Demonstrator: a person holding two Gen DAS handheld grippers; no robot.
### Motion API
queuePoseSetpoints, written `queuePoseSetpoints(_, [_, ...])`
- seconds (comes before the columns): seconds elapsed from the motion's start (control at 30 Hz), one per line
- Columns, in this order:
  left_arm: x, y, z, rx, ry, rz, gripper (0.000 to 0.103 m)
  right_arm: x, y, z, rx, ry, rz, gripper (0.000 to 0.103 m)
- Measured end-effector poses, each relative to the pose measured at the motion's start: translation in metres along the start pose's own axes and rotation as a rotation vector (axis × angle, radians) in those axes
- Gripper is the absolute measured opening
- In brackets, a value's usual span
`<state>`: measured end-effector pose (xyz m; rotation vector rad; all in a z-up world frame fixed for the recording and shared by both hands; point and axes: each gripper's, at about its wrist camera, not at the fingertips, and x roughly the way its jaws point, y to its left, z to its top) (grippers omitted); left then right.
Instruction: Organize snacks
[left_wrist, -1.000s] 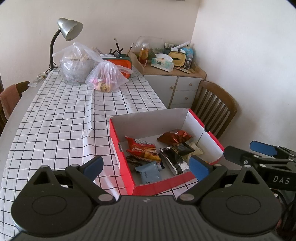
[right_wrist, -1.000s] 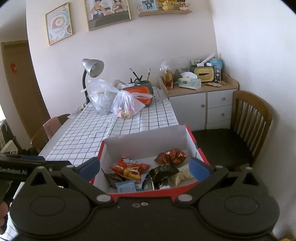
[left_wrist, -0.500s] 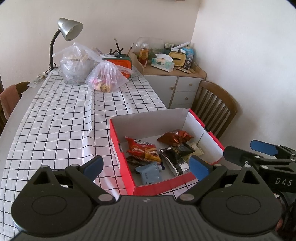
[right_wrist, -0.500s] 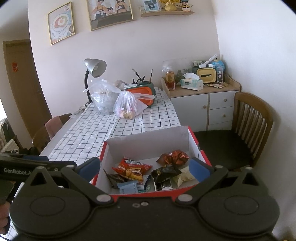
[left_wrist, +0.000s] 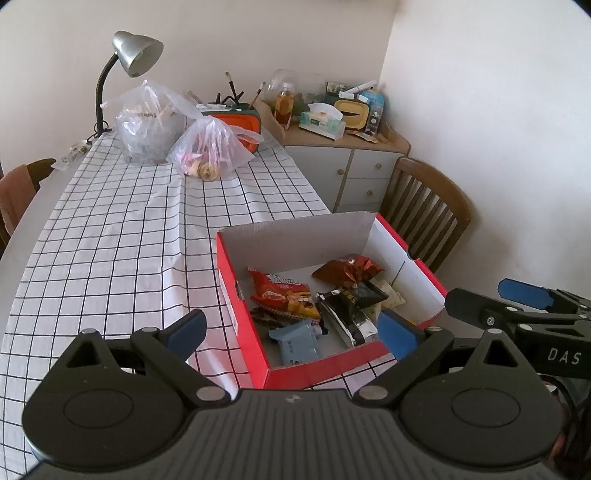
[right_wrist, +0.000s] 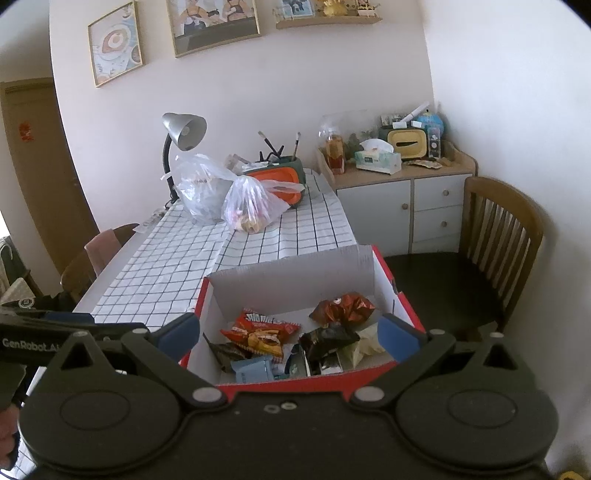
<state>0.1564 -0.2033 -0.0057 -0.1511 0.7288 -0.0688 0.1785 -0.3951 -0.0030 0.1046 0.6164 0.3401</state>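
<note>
Inside red box: loose snack packets.

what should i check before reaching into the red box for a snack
1. Left claw open and empty: ok.
2. Right claw open and empty: ok.
3. Red box top open, nothing covering it: ok.
4. Orange chip bag lies on top, reachable: ok.
5. Blue packet free of neighbours: not ok, it touches the near wall and other wrappers.
6. Box steady on the checked tablecloth: cannot tell.
</note>
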Motion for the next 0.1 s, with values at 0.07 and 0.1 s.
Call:
queuePoseSetpoints(0.07, [0.0006, 0.0016, -0.0003, -0.006, 0.006, -0.003, 0.1, 0.0007, 0.001, -0.0007, 0.002, 0.003, -0.001, 0.103])
queuePoseSetpoints(0.1, [0.0006, 0.0021, -0.0004, -0.007, 0.006, -0.002, 0.1, 0.0009, 0.0013, -0.0008, 0.002, 0.004, -0.001, 0.103])
